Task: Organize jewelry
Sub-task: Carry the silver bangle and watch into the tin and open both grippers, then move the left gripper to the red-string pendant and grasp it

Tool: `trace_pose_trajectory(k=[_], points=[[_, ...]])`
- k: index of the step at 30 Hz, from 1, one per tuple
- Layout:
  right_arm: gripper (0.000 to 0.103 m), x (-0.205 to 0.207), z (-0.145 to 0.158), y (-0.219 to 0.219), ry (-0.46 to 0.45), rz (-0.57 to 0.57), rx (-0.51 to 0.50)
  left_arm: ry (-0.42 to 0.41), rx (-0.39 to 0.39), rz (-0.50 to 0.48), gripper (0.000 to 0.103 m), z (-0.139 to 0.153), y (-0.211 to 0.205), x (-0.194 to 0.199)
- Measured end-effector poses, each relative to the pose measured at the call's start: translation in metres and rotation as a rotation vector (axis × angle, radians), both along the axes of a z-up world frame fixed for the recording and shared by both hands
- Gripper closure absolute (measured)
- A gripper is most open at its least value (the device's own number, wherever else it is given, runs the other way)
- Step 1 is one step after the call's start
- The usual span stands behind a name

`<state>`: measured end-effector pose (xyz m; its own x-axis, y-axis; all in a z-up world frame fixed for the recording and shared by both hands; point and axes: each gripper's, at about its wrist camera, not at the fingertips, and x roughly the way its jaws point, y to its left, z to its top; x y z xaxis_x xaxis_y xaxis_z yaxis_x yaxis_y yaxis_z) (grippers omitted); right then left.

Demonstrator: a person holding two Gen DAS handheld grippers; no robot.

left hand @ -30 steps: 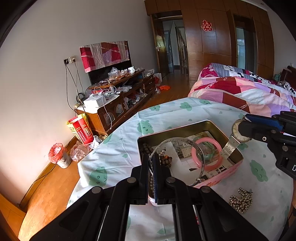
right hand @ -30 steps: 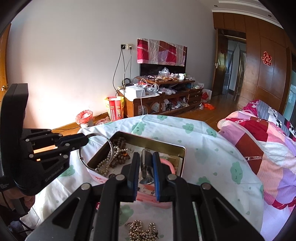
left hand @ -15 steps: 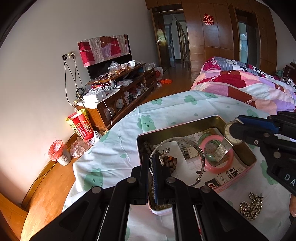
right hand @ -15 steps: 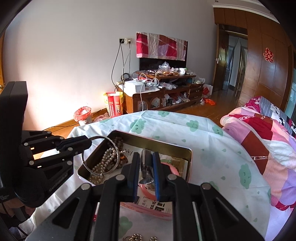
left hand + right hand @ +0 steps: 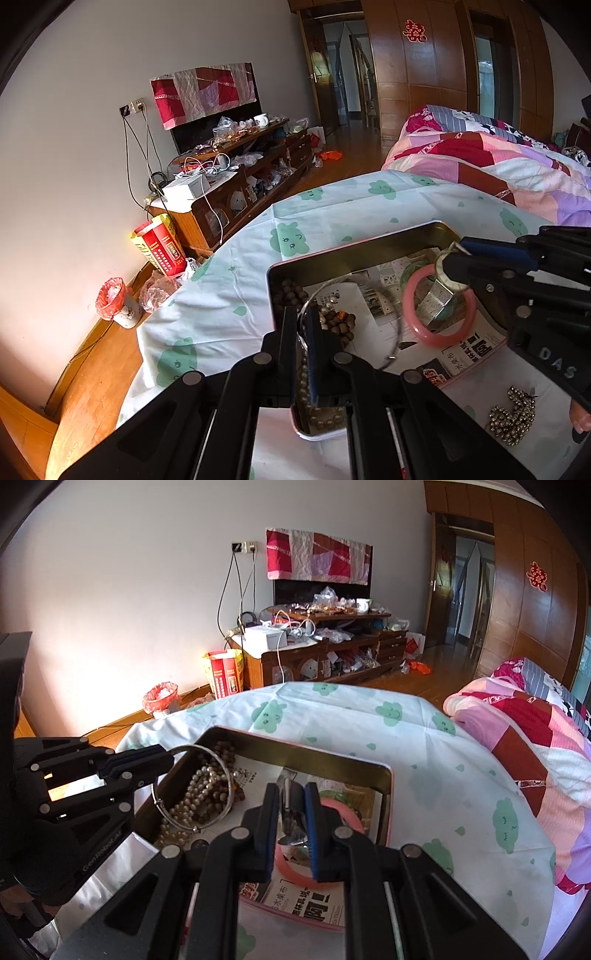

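Note:
An open pink tin box (image 5: 354,254) (image 5: 295,755) lined with printed paper sits on the cloth-covered table. Inside lie brown wooden beads (image 5: 291,293), pearl beads (image 5: 199,786) and a pink bangle (image 5: 437,338) (image 5: 345,812). My left gripper (image 5: 303,314) (image 5: 168,755) is shut on a thin silver bangle (image 5: 395,321) (image 5: 194,788) and holds it over the box's left part. My right gripper (image 5: 291,794) (image 5: 452,262) is shut on a silver wristwatch (image 5: 436,301) (image 5: 291,812), held over the pink bangle.
A heap of small metal beads (image 5: 511,415) lies on the table outside the box. A quilted bed (image 5: 535,716) is to the right. A cluttered TV cabinet (image 5: 325,653), red cartons (image 5: 159,245) and a small bin (image 5: 114,302) stand along the wall.
Both grippers have moved lower and closer over the box, each still holding its piece. The watch now hangs above the pink bangle.

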<state>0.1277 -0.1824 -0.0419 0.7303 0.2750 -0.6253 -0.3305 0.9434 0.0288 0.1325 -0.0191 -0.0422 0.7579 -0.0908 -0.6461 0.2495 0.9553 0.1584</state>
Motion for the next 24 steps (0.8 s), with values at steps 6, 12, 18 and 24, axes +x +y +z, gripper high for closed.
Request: trace_pose_trajectory(k=[6, 12, 18, 24], points=[[0.083, 0.002, -0.009, -0.004, 0.014, -0.038, -0.016, 0.015, -0.005, 0.020, 0.083, -0.002, 0.001, 0.001], [0.054, -0.009, -0.010, -0.013, -0.004, -0.078, -0.012, -0.047, 0.012, 0.039, 0.032, 0.006, 0.002, -0.009], [0.042, -0.025, -0.004, -0.017, -0.033, -0.091, -0.020, -0.049, 0.015, 0.038, 0.032, 0.009, 0.002, -0.018], [0.035, -0.045, -0.006, -0.024, -0.035, -0.084, 0.000, -0.034, -0.003, 0.069, 0.032, 0.005, 0.014, -0.032]])
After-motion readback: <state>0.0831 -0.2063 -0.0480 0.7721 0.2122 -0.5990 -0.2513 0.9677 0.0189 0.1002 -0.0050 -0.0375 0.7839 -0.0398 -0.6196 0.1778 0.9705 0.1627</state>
